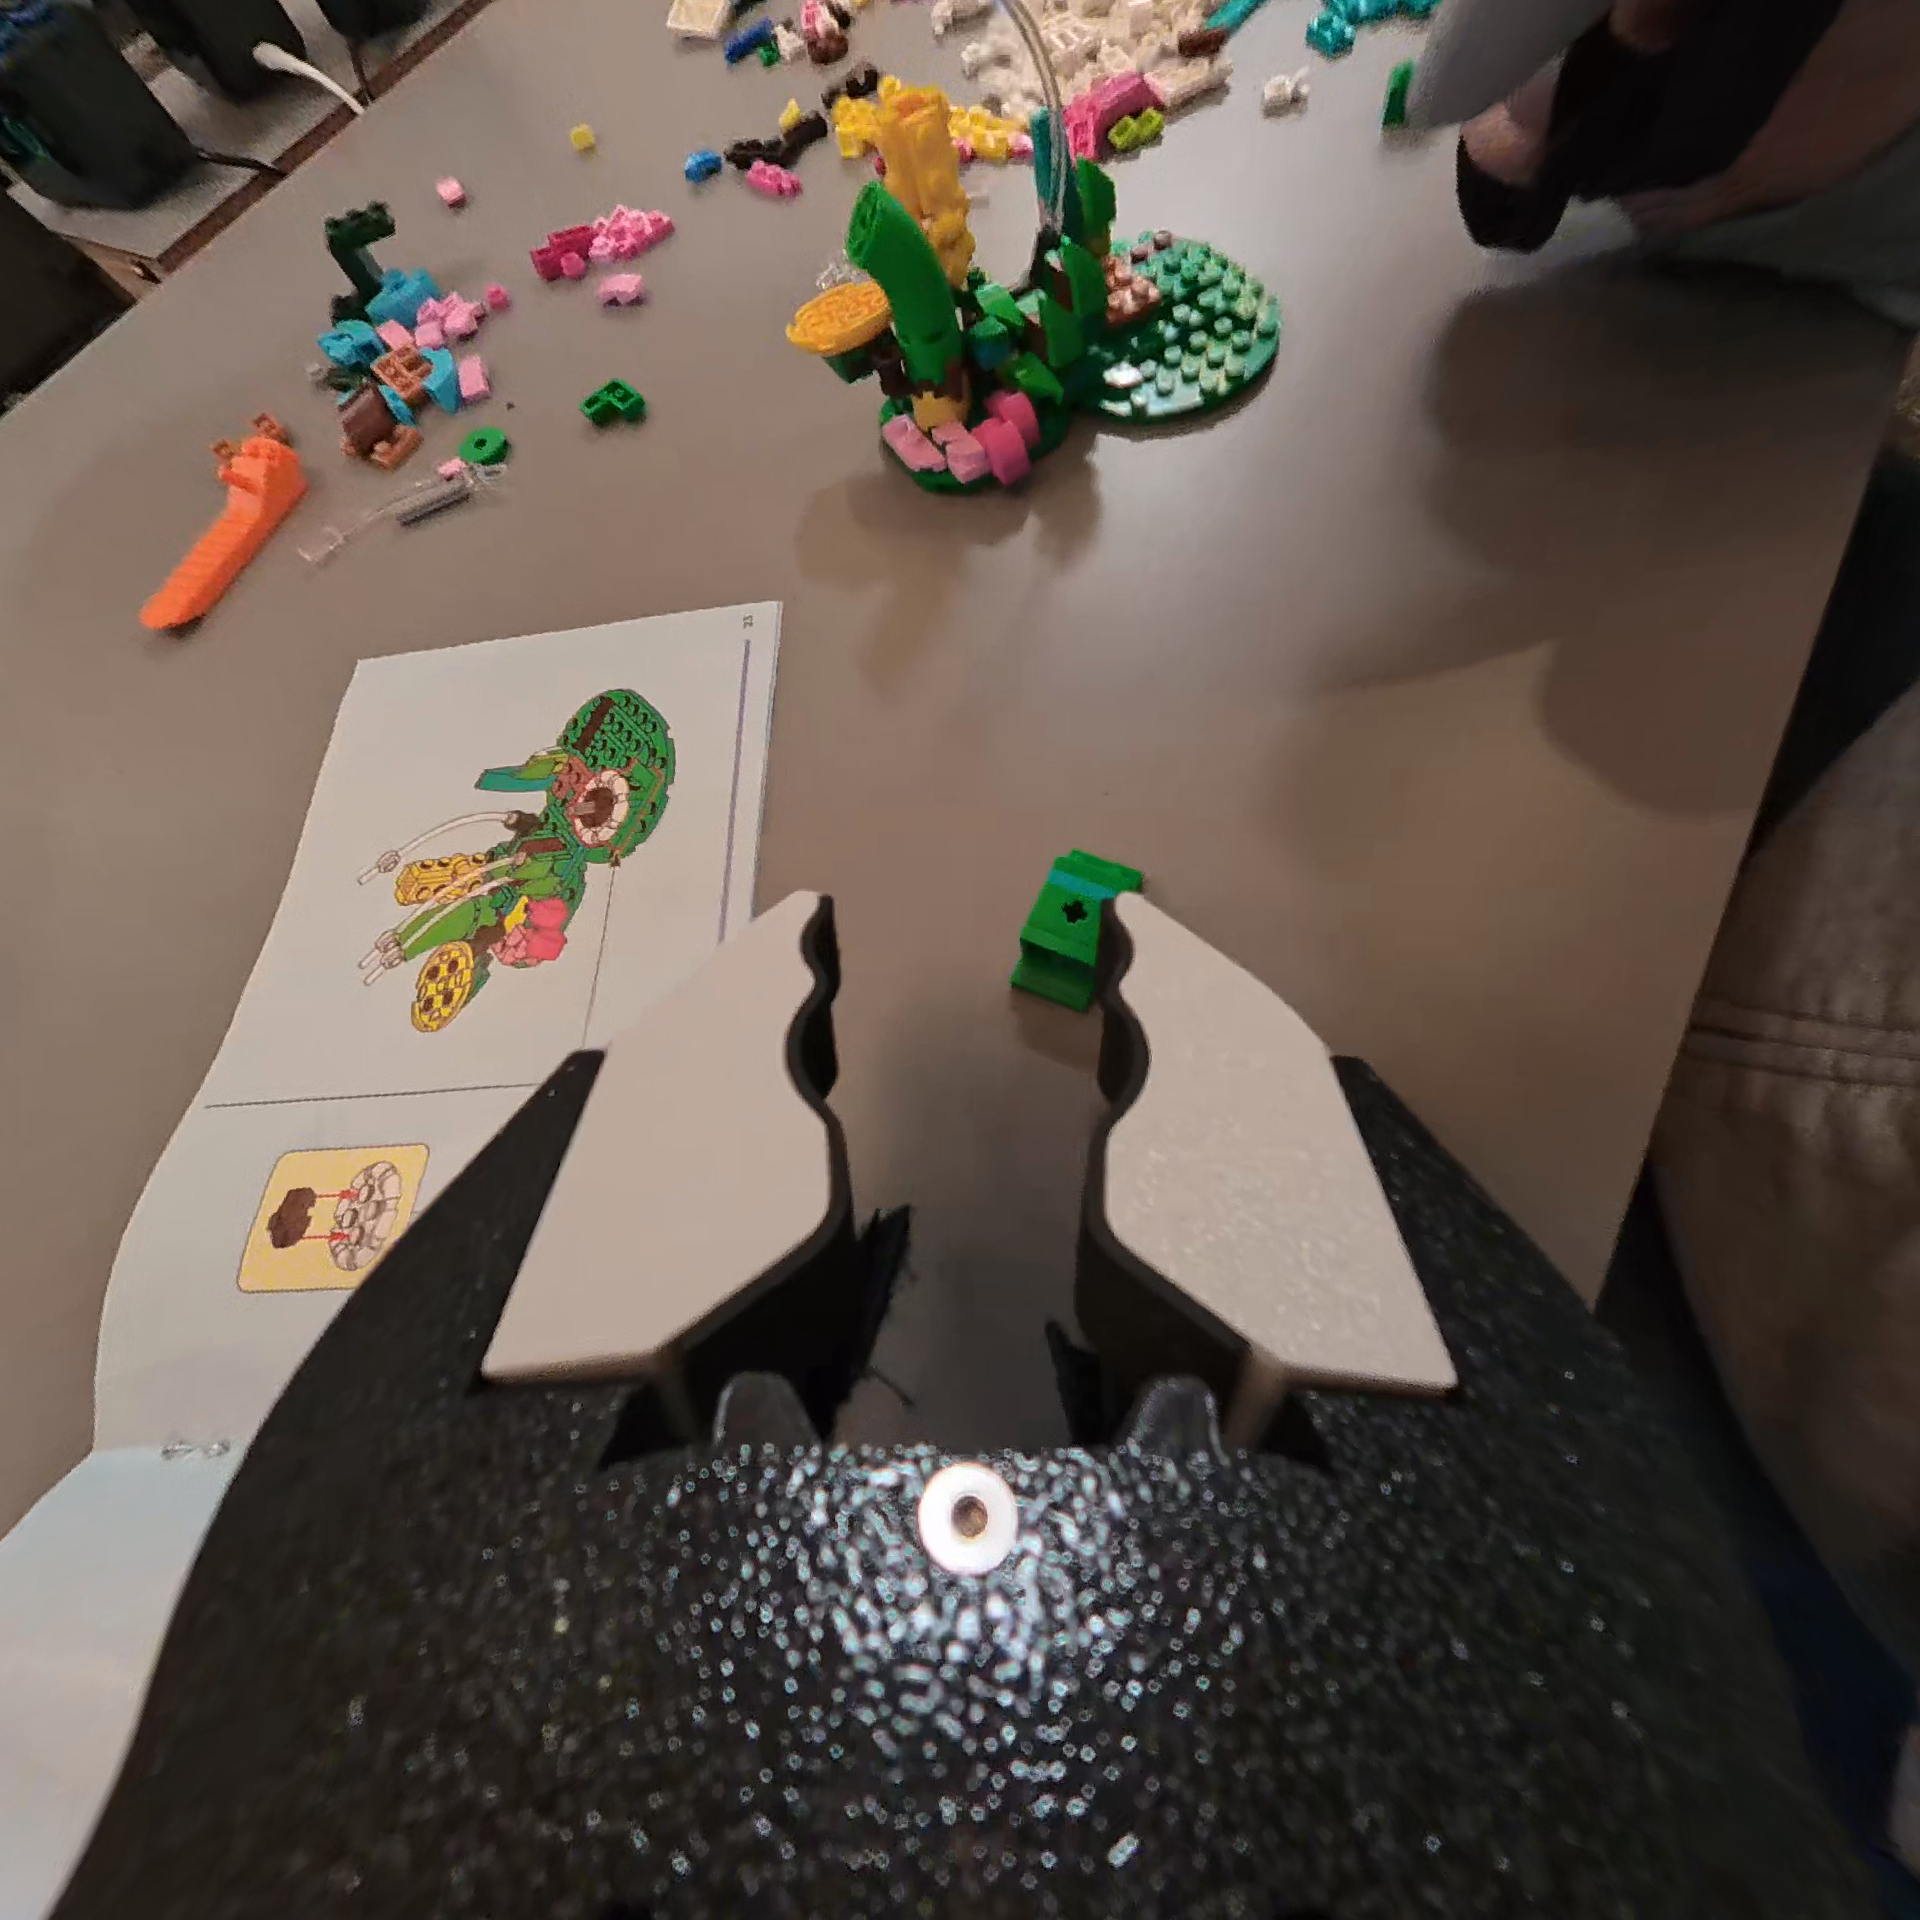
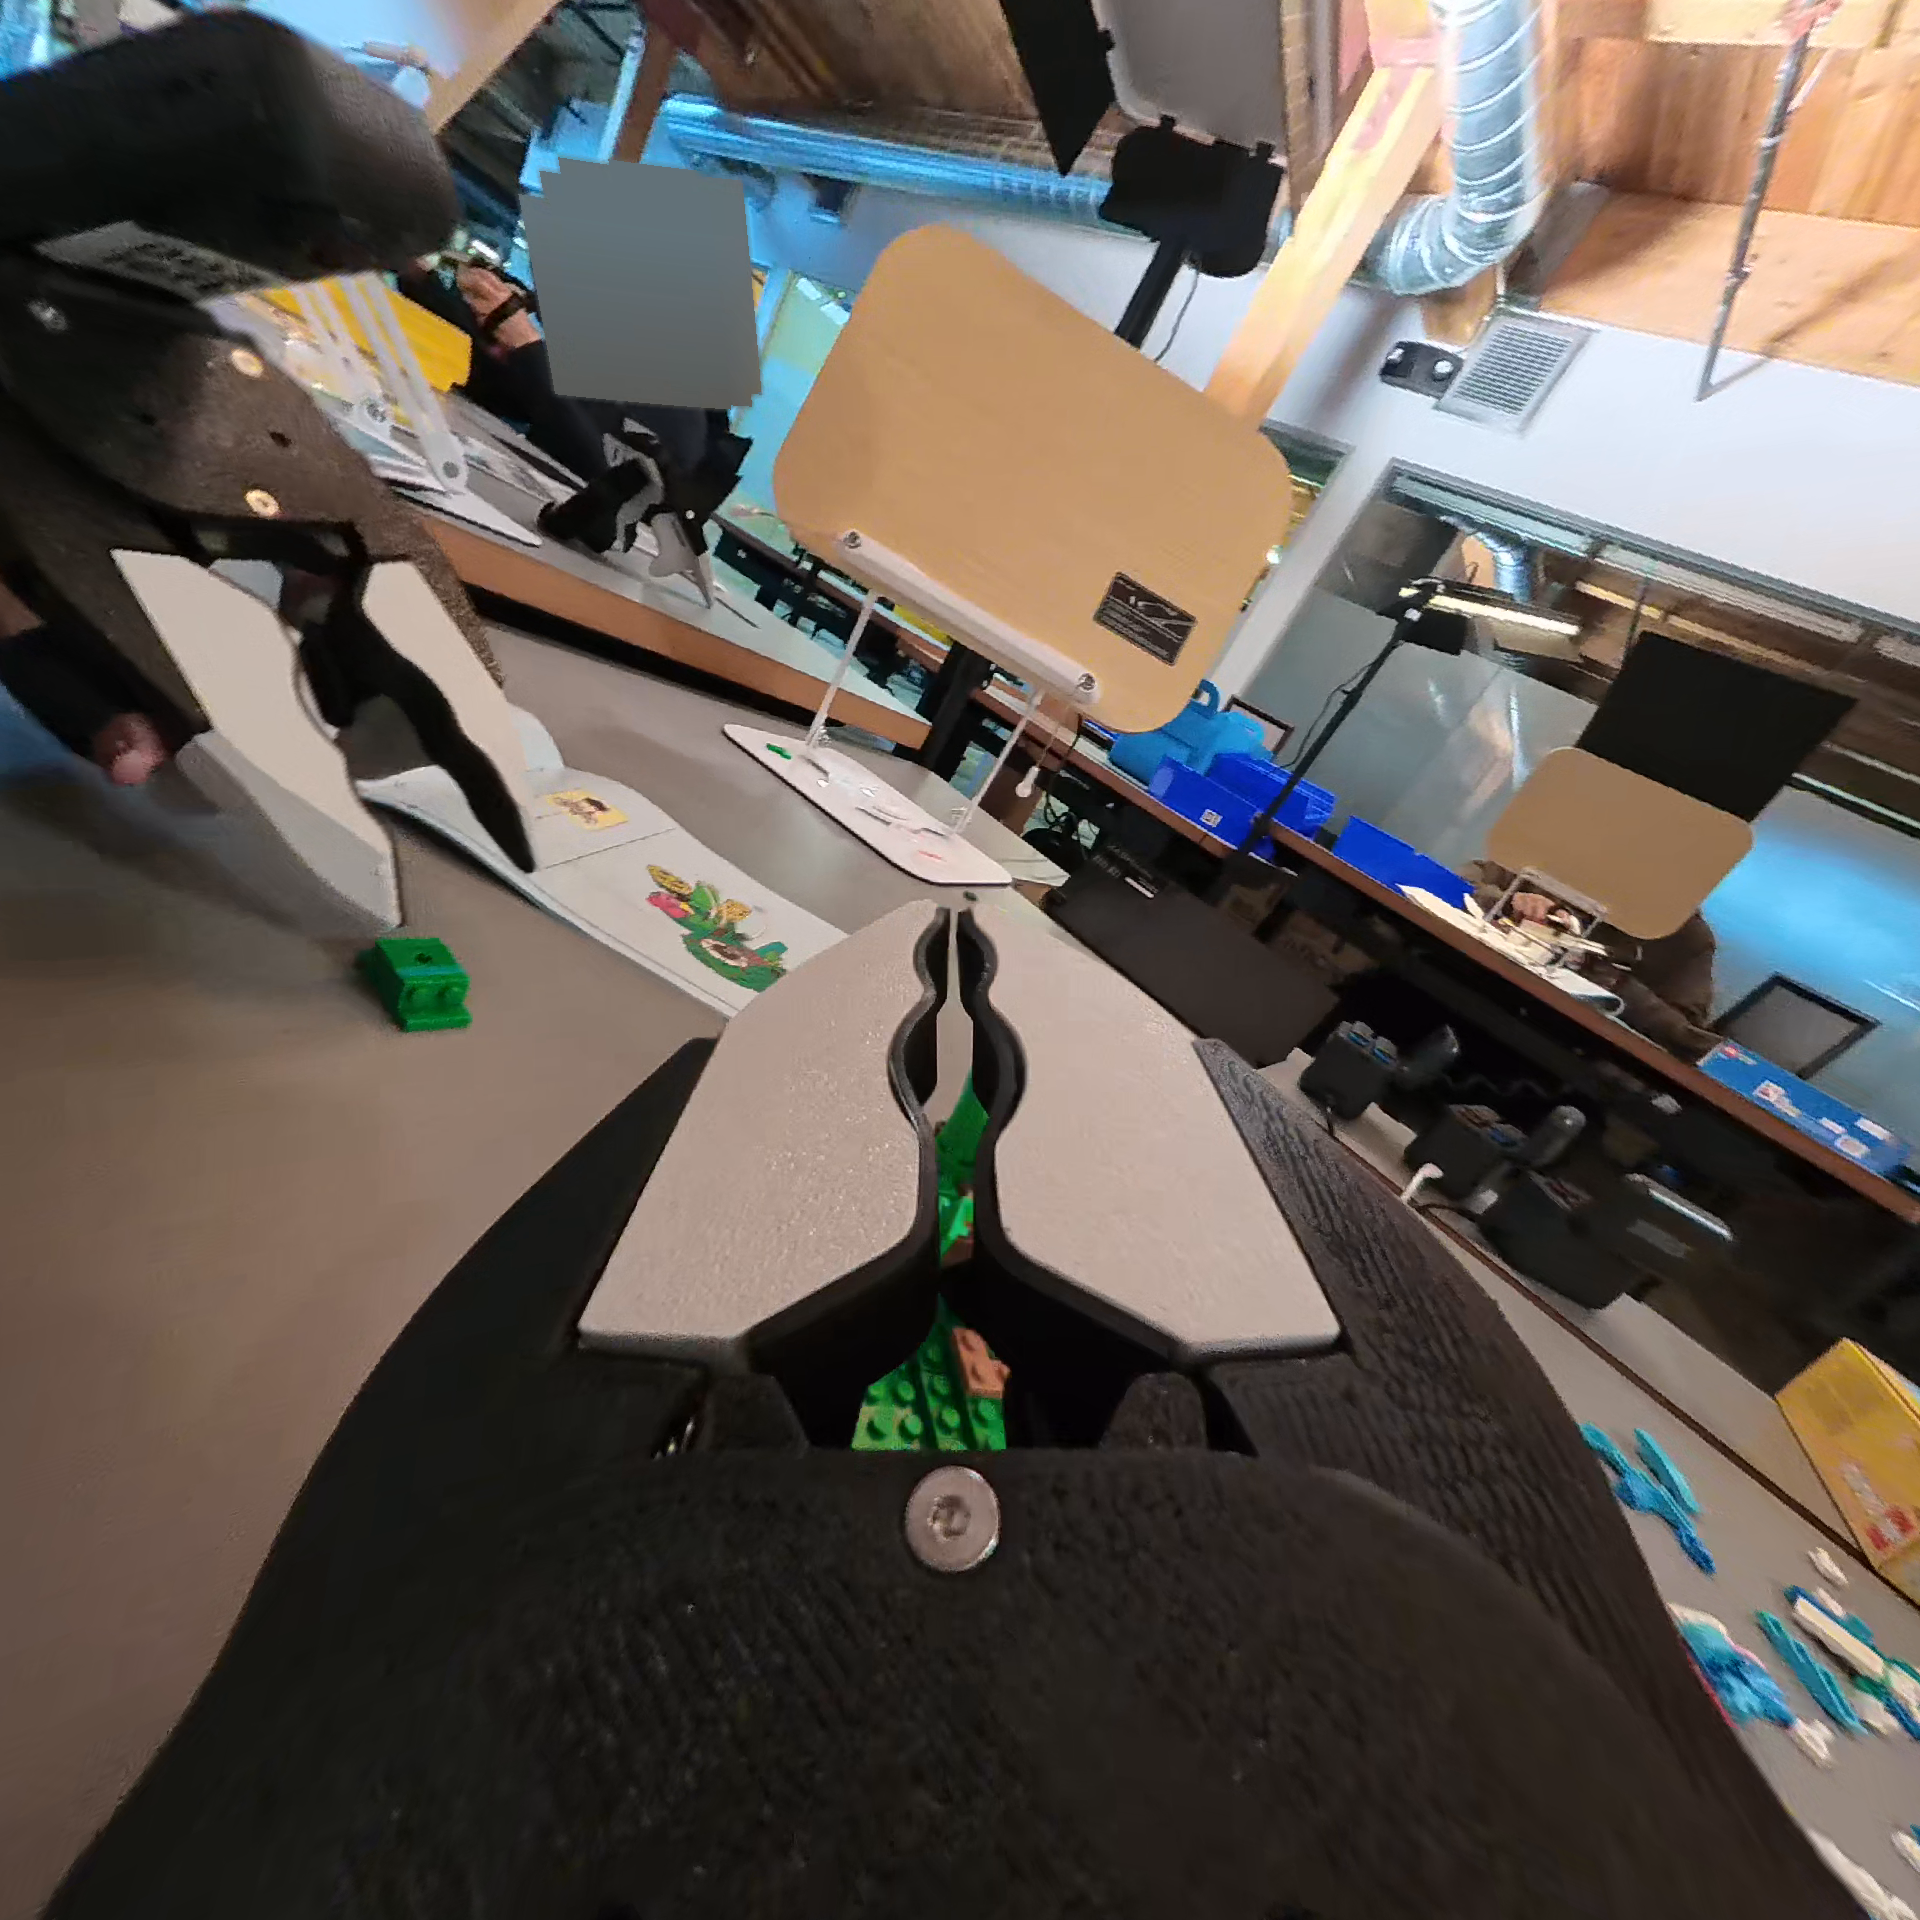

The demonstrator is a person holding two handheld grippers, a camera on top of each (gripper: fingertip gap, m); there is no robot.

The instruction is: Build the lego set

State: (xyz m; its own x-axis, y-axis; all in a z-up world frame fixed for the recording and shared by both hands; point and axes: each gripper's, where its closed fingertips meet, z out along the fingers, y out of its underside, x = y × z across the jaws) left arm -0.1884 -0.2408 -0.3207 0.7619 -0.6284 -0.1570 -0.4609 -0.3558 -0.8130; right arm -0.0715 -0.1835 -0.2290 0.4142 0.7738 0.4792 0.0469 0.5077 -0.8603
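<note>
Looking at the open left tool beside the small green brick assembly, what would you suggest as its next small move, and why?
Probably shift the left tool slightly rightward to centre it on the green brick assembly. The piece rests on the grey table against the right finger, with a wide gap to the other finger, so closing now would likely push it sideways.

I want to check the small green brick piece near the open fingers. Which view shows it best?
The right wrist view: the green brick piece stands unobstructed on the table. In the left wrist view it is partly hidden behind the left gripper's finger.
</note>
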